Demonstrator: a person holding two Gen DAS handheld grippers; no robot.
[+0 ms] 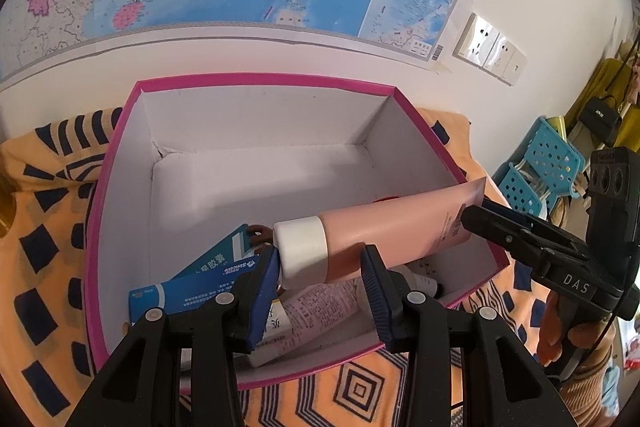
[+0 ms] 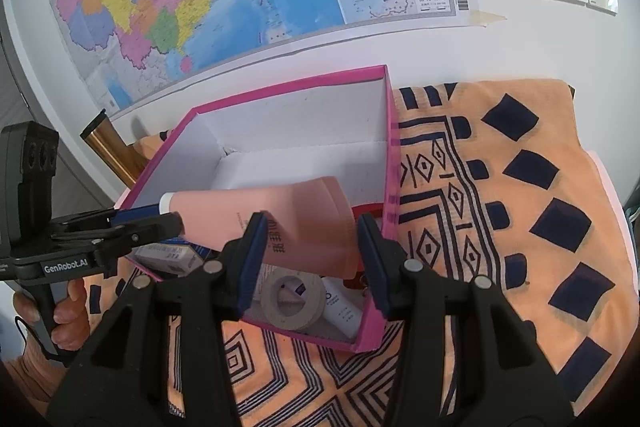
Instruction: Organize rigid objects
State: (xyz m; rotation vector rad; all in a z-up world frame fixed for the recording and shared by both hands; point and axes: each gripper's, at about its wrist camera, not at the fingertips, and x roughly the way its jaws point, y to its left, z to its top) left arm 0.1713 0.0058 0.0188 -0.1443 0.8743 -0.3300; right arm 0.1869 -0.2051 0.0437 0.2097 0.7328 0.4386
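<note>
Box: we count cartons, tape, small tube near corner; pink tube above it, left gripper clamping cap, right gripper clamping tail; lowering remains

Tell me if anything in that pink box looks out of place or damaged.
The pink tube hangs across the pink box, gripped at both ends by the left gripper and right gripper, not yet laid down. The box's far-left inner corner seam looks split.

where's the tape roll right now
In the right wrist view the tape roll lies in the near end of the pink box, under the pink tube and left of a small white tube.
</note>
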